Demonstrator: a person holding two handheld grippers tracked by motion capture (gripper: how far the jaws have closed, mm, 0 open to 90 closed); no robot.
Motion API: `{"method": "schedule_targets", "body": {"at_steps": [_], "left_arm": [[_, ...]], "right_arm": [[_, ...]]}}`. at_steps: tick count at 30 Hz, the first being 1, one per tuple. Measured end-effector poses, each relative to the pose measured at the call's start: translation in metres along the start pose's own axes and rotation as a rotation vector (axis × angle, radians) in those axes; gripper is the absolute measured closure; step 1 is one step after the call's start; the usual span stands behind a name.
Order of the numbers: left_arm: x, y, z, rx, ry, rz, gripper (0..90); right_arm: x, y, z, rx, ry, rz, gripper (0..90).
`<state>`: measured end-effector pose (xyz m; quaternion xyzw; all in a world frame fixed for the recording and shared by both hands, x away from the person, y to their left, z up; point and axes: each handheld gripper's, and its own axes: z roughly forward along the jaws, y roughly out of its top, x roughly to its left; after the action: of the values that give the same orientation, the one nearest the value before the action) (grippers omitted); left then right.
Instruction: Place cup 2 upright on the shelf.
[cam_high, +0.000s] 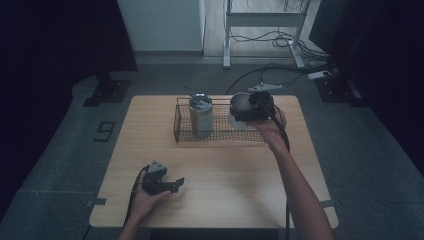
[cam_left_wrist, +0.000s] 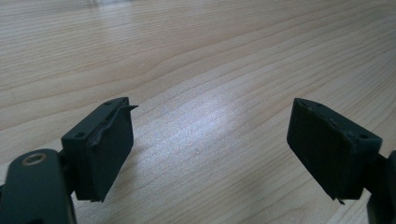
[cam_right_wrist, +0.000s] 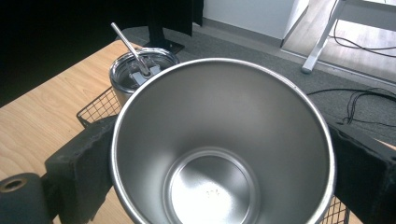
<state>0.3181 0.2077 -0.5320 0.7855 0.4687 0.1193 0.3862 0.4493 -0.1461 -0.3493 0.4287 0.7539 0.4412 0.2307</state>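
The right gripper (cam_high: 250, 107) is gripping an open steel cup (cam_right_wrist: 219, 140) by its sides, the black jaws pressing on the cup's wall from both flanks, and it is holding that cup at the right end of the wire basket (cam_high: 186, 134), at the far side of the table (cam_high: 220, 195). Inside the basket, to the left of the cup, a second steel tumbler (cam_high: 201, 116) is standing upright, wearing a lid with a metal straw (cam_right_wrist: 128, 44) poking out at a slant.

Nearer the person, the left gripper (cam_high: 167, 186) is resting on bare wood at the table's near-left part, well apart from the basket; its jaws are standing wide apart with nothing between them.

The tabletop is showing pale wood grain with a soft sheen. Around it, grey floor (cam_high: 60, 150) is spreading out, dark curtains are hanging on both sides, and black cables (cam_high: 280, 40) are trailing by a white desk frame (cam_high: 227, 35) at the back.
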Motion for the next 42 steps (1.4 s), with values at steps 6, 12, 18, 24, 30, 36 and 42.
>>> {"method": "schedule_targets", "body": {"at_steps": [6,12,18,24,30,36,42], "left_arm": [[0.0,0.0,0.0,0.0,0.001,0.002,14.9],[0.0,0.0,0.0,0.0,-0.001,0.002,15.0],[-0.001,0.0,0.001,-0.001,-0.001,-0.002,15.0],[-0.001,0.0,0.001,0.003,0.0,0.003,15.0],[0.0,0.0,0.001,0.004,0.002,0.004,15.0],[0.0,-0.001,0.002,0.007,0.003,0.005,15.0],[-0.001,-0.001,0.002,0.009,0.001,0.01,15.0]], "right_arm": [[-0.002,0.005,0.008,0.008,-0.002,-0.005,5.7],[-0.006,0.006,0.016,0.021,-0.007,-0.004,5.7],[-0.011,0.007,0.023,0.034,-0.016,-0.002,5.7],[-0.017,0.009,0.029,0.037,-0.021,0.002,5.7],[-0.023,0.009,0.036,0.053,-0.029,0.009,5.7],[-0.029,0.009,0.043,0.062,-0.038,0.013,5.7],[-0.035,0.009,0.052,0.073,-0.048,0.02,5.7]]}}
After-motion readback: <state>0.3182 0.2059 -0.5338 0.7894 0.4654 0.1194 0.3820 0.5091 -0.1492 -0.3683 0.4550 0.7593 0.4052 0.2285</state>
